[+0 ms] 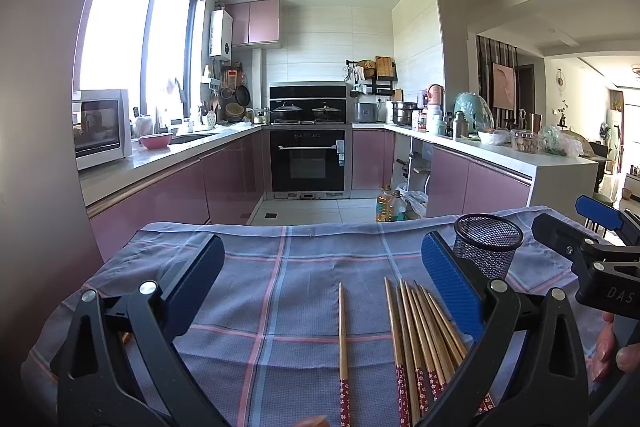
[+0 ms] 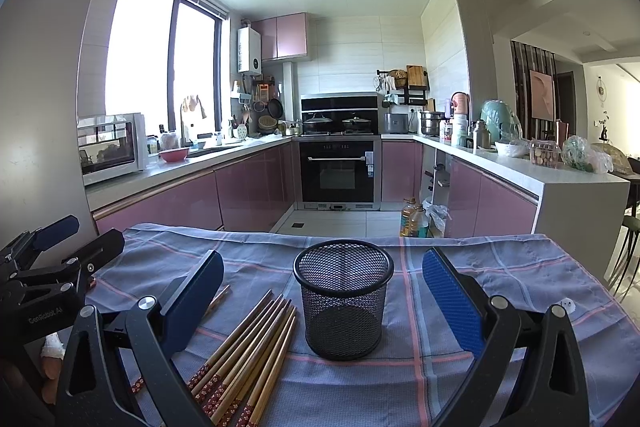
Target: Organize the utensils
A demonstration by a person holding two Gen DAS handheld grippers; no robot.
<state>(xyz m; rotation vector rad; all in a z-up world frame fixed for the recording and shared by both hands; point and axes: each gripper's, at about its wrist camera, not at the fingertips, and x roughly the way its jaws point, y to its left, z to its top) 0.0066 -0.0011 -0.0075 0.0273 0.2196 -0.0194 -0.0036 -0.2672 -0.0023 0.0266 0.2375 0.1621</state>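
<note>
Here the bamboo chopsticks lie bundled flat on the checked cloth covering the desk, their long axes running away from the person, patterned red ends nearest, tips toward the kitchen. One stray chopstick lies apart to the left of the bundle, roughly parallel to it. The black mesh cup stands upright just right of the bundle and slightly beyond it, empty as far as I can see.

The left claw hangs released, jaws spread wide, with the stray chopstick between them and the bundle just inside its right finger; it looks the nearer one for a pickup. The right claw is likewise spread and holds nothing, the cup framed between its fingers. Nothing else stands between chopsticks and cup; the cup's rim is the thing to clear.
</note>
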